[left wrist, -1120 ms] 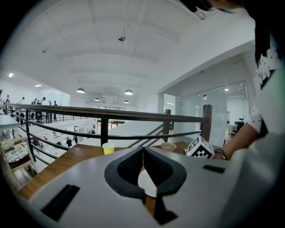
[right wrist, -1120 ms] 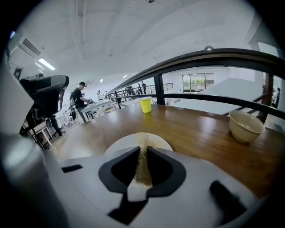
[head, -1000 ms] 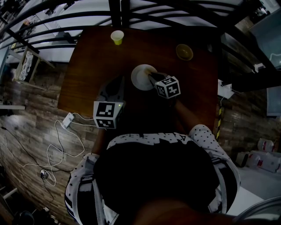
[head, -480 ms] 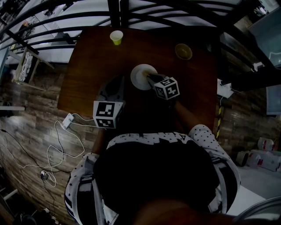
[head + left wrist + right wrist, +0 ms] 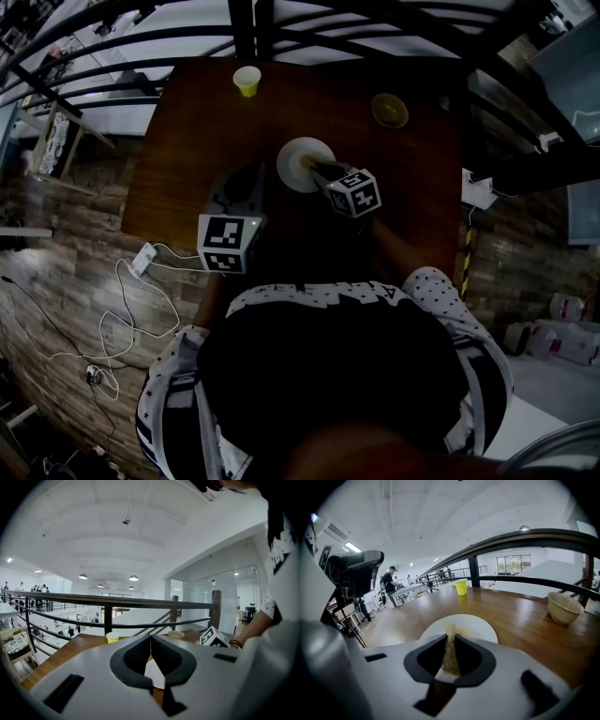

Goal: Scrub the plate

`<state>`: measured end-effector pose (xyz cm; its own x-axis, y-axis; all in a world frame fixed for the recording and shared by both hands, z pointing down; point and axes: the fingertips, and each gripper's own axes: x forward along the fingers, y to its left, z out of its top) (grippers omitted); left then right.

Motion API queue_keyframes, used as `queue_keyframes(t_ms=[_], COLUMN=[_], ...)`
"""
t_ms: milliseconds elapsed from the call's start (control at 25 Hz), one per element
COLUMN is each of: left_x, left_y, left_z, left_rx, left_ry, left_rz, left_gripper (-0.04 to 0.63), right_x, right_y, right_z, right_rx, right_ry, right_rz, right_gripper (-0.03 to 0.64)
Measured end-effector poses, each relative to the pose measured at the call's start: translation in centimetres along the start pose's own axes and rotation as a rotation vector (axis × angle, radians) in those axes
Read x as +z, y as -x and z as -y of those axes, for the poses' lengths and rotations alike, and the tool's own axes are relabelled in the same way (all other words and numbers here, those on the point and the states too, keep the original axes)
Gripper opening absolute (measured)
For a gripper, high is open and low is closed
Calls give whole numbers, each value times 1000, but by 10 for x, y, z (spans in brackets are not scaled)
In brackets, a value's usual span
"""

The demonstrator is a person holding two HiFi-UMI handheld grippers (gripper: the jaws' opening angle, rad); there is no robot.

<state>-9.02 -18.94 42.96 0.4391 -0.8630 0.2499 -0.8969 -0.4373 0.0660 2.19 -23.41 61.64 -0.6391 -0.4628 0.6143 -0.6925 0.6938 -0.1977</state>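
The round white plate (image 5: 302, 161) is lying flat on the dark brown wooden table (image 5: 187, 150). The right tongs (image 5: 451, 641) are clamping a thin olive-brown scouring pad (image 5: 450, 657) edge-on between closed jaws. The pad's far end is projecting past the tips onto the near part of the plate, where it appears to be making contact. In the head view, the right tongs are overlapping the plate's near right edge.

The left tongs (image 5: 150, 638) are closed, with the tips meeting and nothing between them. Only the plate is showing through the gap below the tips. In the head view, the left tongs are sitting at the plate's near left, apart from it, and are not bracing it.

A small yellow cup (image 5: 247, 81) is standing beyond the plate to the far left. A pale beige bowl (image 5: 390, 110) is standing beyond it to the far right. Both are well apart from the plate.

Step in hand: the scrubbing stroke itself, judging by the pad resting on the plate's surface. Progress is not readable, since the plate is showing no clear soiling.

The next move is calling for steady downward pressure while sweeping the pad across the plate's far half. The plate is unrestrained on a smooth table, so it is likely to slide under a hard push. Setting the left tongs against the rim should be preventing that.
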Motion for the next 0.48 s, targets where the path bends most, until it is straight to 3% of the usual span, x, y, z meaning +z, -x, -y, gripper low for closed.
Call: queue_keyframes(t_ms=[480], left_x=[-3], left_y=[1], left_z=[1], left_rx=[10], left_ry=[0], left_rz=[-3], left_gripper=[14], right_x=[-5], right_y=[1], right_z=[-7], right_rx=[22], right_ry=[7], right_rz=[5], right_gripper=[51])
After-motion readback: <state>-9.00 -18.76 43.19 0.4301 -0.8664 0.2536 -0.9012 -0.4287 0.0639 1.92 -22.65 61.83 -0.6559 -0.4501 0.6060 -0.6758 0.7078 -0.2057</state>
